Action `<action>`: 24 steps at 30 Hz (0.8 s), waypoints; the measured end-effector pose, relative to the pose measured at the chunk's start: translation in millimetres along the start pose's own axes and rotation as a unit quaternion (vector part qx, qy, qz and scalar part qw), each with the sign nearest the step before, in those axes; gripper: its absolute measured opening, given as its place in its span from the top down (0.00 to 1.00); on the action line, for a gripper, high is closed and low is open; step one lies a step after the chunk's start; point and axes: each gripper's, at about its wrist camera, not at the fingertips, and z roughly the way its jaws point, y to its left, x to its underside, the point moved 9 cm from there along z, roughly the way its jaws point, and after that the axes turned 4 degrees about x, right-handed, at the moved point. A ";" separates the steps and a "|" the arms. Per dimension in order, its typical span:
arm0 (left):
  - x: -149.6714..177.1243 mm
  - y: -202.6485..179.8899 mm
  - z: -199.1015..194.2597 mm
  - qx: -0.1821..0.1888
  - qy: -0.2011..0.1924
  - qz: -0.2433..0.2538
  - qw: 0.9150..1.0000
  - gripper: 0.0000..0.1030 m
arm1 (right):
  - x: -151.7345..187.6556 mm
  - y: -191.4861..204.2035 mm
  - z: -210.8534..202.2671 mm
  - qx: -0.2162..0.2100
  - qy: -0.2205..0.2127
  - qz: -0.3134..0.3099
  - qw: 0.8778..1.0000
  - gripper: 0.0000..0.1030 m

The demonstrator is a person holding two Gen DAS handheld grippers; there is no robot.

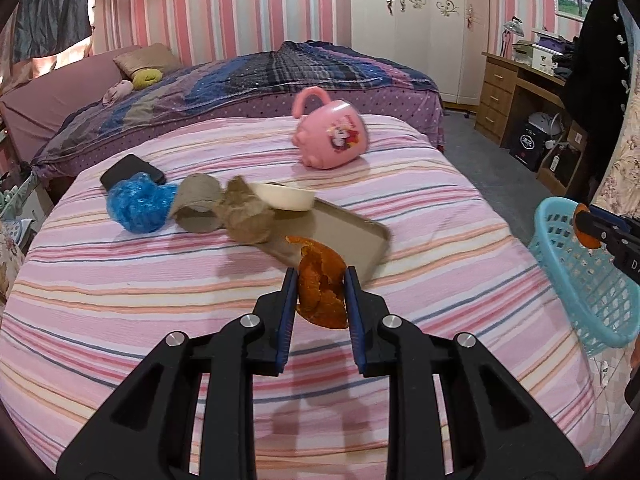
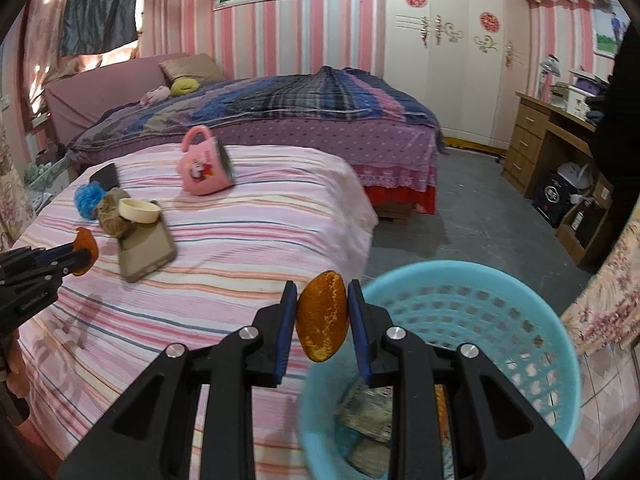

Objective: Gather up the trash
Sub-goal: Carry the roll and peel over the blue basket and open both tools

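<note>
My left gripper (image 1: 320,280) is shut on a torn orange peel (image 1: 322,284) and holds it above the striped bed near the grey tray (image 1: 344,228). My right gripper (image 2: 322,294) is shut on another orange peel (image 2: 323,316) at the rim of the light blue basket (image 2: 520,304), which holds some crumpled trash. On the bed lie a blue plastic wad (image 1: 140,204), a cardboard roll (image 1: 198,204) and crumpled brown paper (image 1: 246,212). The left gripper with its peel also shows in the right wrist view (image 2: 82,250).
A pink mug (image 1: 330,132) lies tipped on the bed. A black phone (image 1: 130,168) and a cream bowl (image 1: 284,196) sit near the trash. A second bed stands behind, a wooden desk (image 1: 516,88) at the right, grey floor between.
</note>
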 end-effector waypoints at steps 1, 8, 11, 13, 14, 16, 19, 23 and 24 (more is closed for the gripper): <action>0.7 -5.5 0.5 0.002 0.001 0.001 1.000 0.78 | 0.7 -5.3 -1.1 0.003 0.000 0.003 1.000 0.74; -3.1 -47.4 -4.1 0.015 -0.014 0.018 1.000 0.78 | 13.0 -72.2 -12.1 0.048 0.003 0.029 0.998 0.74; -7.6 -65.8 -4.7 0.026 -0.018 0.022 0.999 0.78 | 18.0 -98.4 -16.7 0.063 0.004 0.045 0.997 0.74; -9.6 -78.6 -2.8 0.032 -0.018 0.028 0.999 0.78 | 19.2 -109.0 -18.3 0.069 0.005 0.050 0.996 0.74; -10.2 -86.0 -1.1 0.034 -0.018 0.032 0.999 0.78 | 20.4 -114.3 -18.4 0.072 0.005 0.052 0.996 0.74; -9.8 -100.8 1.6 0.037 -0.019 0.042 0.998 0.78 | 25.6 -132.7 -20.1 0.082 0.009 0.062 0.995 0.74; -9.5 -125.9 5.8 0.057 -0.023 0.038 0.997 0.78 | 33.9 -153.1 -19.2 0.092 0.018 0.070 0.993 0.74; -8.3 -162.3 11.2 0.083 -0.022 0.047 0.995 0.78 | 38.8 -166.1 -18.5 0.087 0.021 0.074 0.993 0.74; -8.4 -171.2 11.7 0.086 -0.025 0.053 0.995 0.78 | 40.6 -168.9 -16.6 0.092 0.024 0.069 0.993 0.74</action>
